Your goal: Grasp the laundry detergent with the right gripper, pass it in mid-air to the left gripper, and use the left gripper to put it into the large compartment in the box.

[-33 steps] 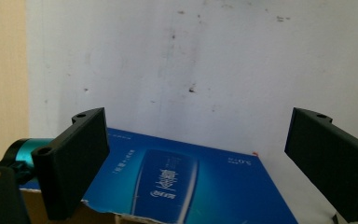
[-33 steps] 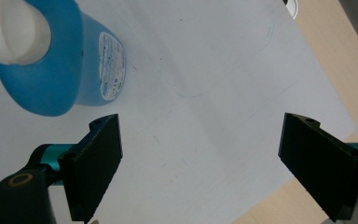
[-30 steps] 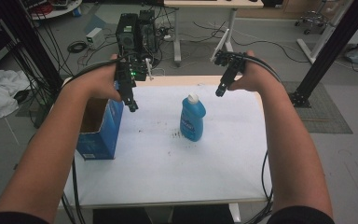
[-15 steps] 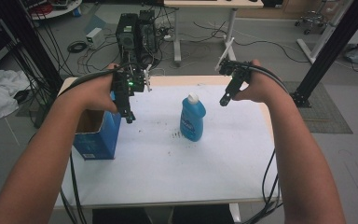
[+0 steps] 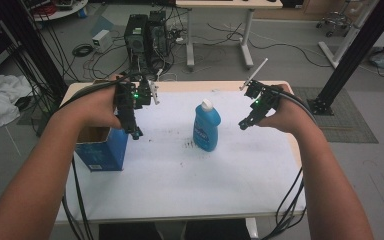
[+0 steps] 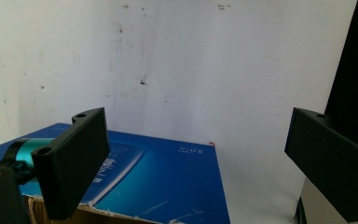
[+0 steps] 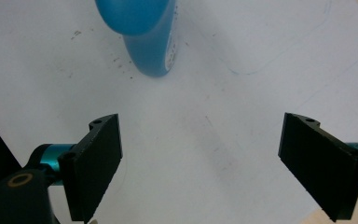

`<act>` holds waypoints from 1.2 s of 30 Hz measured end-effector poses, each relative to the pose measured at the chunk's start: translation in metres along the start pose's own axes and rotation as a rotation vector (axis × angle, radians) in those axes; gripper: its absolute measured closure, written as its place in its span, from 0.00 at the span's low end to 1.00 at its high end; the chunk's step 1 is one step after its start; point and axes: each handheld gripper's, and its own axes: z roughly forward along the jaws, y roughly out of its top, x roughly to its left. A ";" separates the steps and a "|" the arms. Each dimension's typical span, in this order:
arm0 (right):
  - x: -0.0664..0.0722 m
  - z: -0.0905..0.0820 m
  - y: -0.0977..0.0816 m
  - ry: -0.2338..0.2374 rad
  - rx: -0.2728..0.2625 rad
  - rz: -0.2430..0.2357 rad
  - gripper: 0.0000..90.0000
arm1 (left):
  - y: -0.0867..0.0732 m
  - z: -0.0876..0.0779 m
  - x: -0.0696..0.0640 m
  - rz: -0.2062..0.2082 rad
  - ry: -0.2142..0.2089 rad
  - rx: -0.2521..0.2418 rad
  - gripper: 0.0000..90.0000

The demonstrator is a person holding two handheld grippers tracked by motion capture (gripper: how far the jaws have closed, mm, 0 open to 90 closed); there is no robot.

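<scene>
A blue bottle [image 5: 206, 125] with a white cap stands upright near the middle of the white table [image 5: 180, 175]; its lower body [image 7: 149, 37] shows at the top of the right gripper view. My right gripper [image 5: 243, 125] hangs open to the right of the bottle, apart from it, with nothing between its jaws [image 7: 200, 163]. My left gripper [image 5: 136, 133] hovers open over the right edge of an open blue cardboard box [image 5: 100, 150] at the table's left. The box's blue flap [image 6: 158, 182] lies just below the open left jaws.
Beyond the table's far edge stand computer towers [image 5: 145, 32], loose cables and another desk's legs [image 5: 215, 35]. A black frame post [image 5: 360, 50] rises at the right. White cloth [image 5: 0, 100] lies on the floor at left. Small dark specks mark the table near the bottle.
Both hands have drawn toward the near side and lower. The left gripper moved down over the box's right edge; the right gripper dropped beside the bottle. Both stay open.
</scene>
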 end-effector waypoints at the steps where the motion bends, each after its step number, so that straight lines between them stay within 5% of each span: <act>1: 0.001 0.002 -0.002 0.005 -0.012 0.001 0.14 | 0.001 0.000 -0.001 0.001 0.002 0.000 0.07; 7: 0.001 0.010 -0.011 0.032 -0.046 0.018 0.14 | 0.004 0.001 -0.001 0.009 -0.001 0.006 0.07; 13: 0.003 0.034 -0.022 0.086 -0.113 0.053 0.14 | 0.004 0.003 0.002 0.006 0.003 0.007 0.07; 21: 0.009 0.070 -0.027 0.127 -0.137 0.067 0.14 | 0.002 0.003 0.002 0.010 0.004 0.000 0.07; 29: 0.017 0.091 -0.027 0.128 -0.159 0.074 0.14 | 0.001 0.005 0.001 0.012 0.004 0.003 0.07; 36: 0.025 0.112 -0.026 0.096 -0.230 0.082 0.14 | 0.001 0.006 0.001 0.017 0.004 0.005 0.07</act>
